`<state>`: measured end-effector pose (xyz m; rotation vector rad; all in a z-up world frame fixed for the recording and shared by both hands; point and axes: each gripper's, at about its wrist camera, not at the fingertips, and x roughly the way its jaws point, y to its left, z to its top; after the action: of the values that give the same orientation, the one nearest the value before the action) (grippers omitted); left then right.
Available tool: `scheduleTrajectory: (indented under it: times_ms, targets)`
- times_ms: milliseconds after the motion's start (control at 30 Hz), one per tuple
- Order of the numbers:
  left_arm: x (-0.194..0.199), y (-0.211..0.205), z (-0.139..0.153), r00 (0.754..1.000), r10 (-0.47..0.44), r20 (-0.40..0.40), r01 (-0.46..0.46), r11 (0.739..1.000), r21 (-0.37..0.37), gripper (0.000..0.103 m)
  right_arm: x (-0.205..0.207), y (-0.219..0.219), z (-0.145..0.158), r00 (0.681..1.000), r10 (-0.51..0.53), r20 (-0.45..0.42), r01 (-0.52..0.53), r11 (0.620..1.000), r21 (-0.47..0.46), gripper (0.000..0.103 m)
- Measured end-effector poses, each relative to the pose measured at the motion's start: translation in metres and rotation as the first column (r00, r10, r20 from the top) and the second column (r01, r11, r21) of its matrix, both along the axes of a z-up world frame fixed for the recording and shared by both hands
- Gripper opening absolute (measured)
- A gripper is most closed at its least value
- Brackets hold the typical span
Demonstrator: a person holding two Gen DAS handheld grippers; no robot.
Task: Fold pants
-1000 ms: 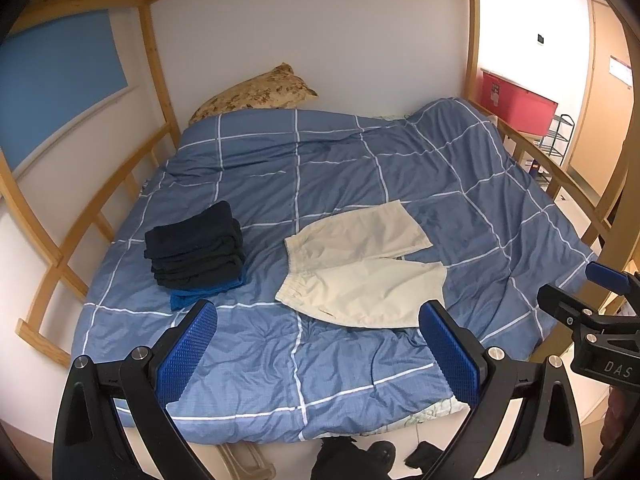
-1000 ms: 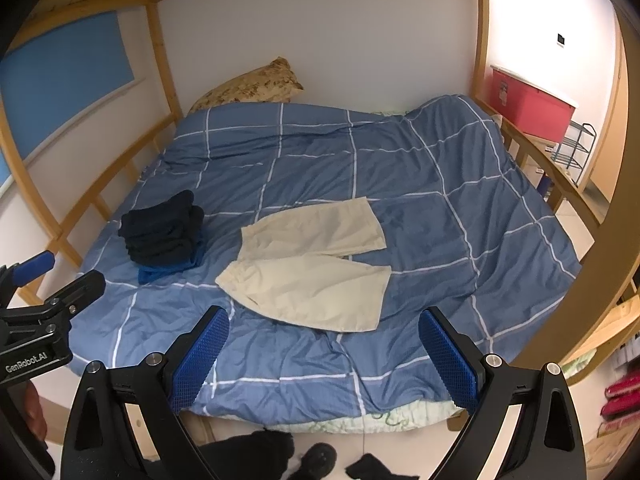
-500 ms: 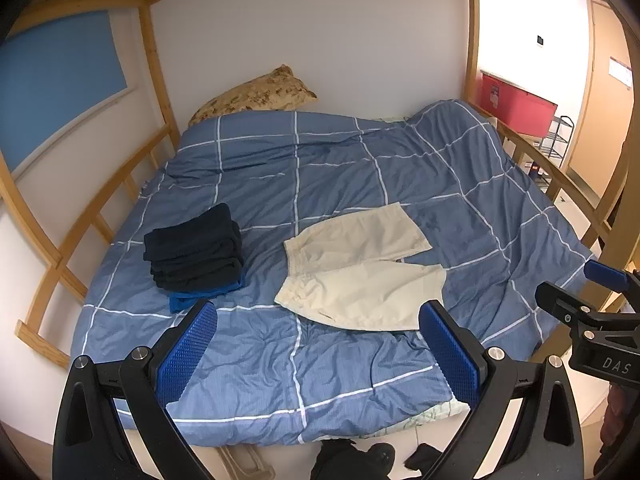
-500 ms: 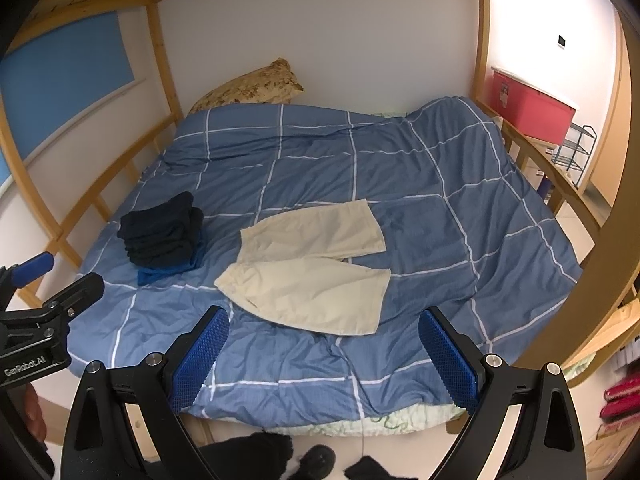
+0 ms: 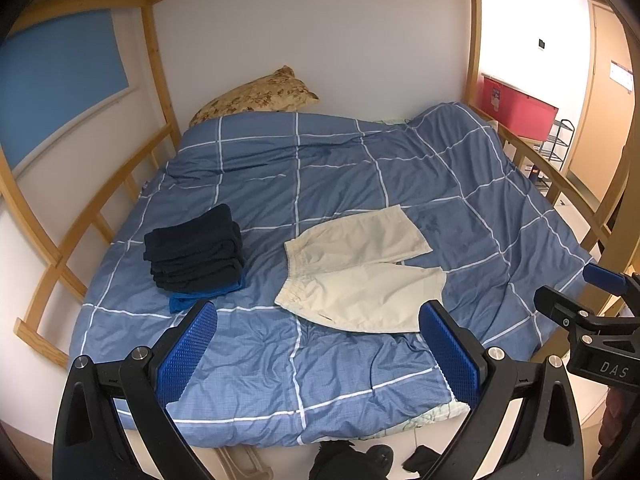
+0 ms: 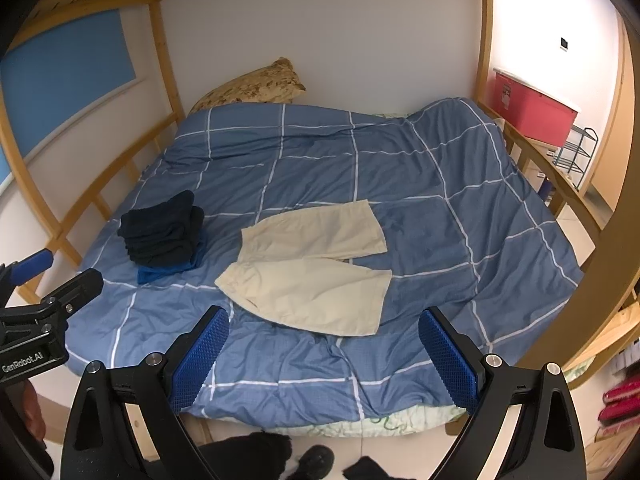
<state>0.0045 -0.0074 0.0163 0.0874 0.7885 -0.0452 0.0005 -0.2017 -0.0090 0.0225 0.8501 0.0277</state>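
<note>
Beige pants [image 5: 360, 276] lie flat mid-bed [image 5: 360, 168], legs spread, waistband toward dark stack. Light, limp cloth; you likely pinch far leg hem and waistband corner, expect sag. Your left gripper [image 5: 318, 354] wide, empty; right gripper [image 6: 324, 360] wide, empty, both short of bed edge. Folded dark stack [image 5: 194, 248] just beside waistband: keep clear. Pillow [image 5: 256, 94] well apart.
</note>
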Motion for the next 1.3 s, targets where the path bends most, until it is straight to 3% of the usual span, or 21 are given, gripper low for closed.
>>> scheduleTrajectory:
  times_ms: [900, 1300]
  targets:
    - [-0.003, 0.003, -0.002, 1.000, -0.002, 0.003, 0.002, 1.000, -0.007, 0.103, -0.004, -0.001, -0.003, 1.000, -0.012, -0.001, 0.012, 1.000, -0.007, 0.097]
    - [0.009, 0.006, -0.028, 0.999, 0.021, -0.040, -0.020, 1.000, 0.021, 0.102, 0.006, -0.006, -0.027, 0.998, -0.037, -0.053, 0.037, 0.999, 0.013, 0.097]
